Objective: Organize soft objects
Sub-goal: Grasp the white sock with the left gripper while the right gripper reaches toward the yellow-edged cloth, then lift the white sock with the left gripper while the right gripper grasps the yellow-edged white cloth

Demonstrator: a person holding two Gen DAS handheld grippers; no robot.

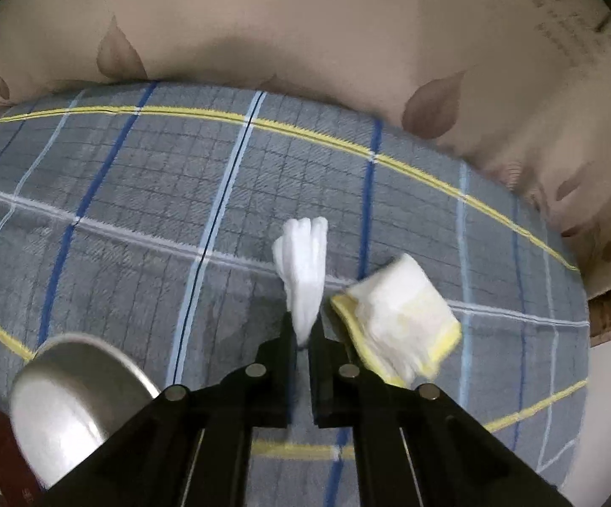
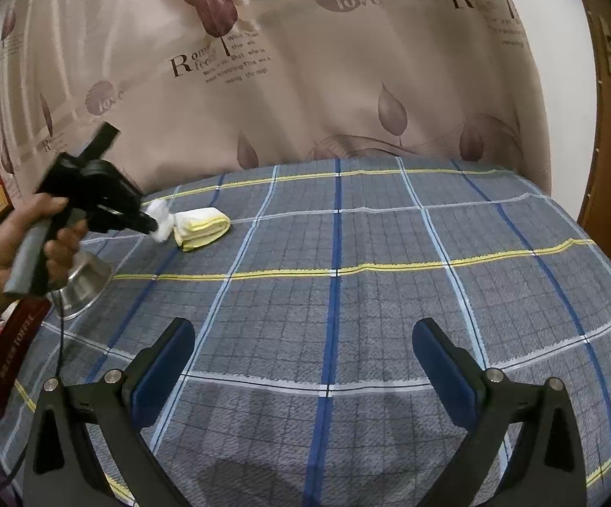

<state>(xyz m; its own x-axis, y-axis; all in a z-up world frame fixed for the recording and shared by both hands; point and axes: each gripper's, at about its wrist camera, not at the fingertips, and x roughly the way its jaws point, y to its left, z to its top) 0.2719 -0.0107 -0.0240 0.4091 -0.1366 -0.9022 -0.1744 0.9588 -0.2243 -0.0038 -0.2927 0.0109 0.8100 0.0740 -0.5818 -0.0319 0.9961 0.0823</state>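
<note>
The left tongs (image 1: 304, 340) pinched the white sock (image 1: 303, 266) just beside the folded yellow-edged cloth (image 1: 398, 317) on the checked bed cover (image 1: 136, 211) — the right tongs (image 2: 305, 363) gaped wide, holding nothing

The curtain (image 2: 305, 63) reads "love" in round badges and a large "R" over small blurred lines; the dark red box (image 2: 9, 355) reads "TOFFEE" down its side.
</note>
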